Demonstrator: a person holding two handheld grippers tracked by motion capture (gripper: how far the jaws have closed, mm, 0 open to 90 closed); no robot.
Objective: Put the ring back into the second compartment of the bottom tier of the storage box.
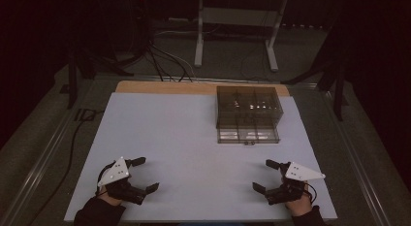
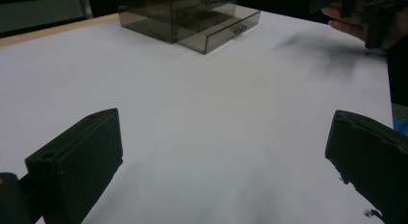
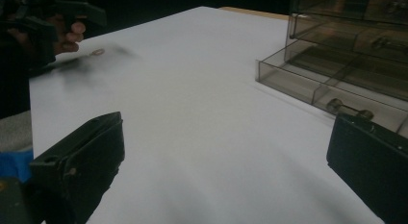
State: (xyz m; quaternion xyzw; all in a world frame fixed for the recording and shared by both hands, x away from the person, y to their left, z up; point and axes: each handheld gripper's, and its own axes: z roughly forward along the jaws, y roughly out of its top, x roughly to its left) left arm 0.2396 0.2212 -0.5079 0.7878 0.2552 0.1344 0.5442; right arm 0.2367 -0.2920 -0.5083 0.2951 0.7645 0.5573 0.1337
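High view showed the left gripper (image 1: 137, 175) and the right gripper (image 1: 267, 176) low over the white table top (image 1: 184, 138), each with its jaws spread wide and nothing between them. Ahead of the right gripper and well apart from both sat a smoky, translucent plastic drawer box (image 1: 248, 113), its bottom drawer (image 1: 248, 135) pulled partly out toward the grippers, long axis running across the table. It looked light, rigid and slick, so I would judge the small front handle (image 3: 350, 108) the place to grip.
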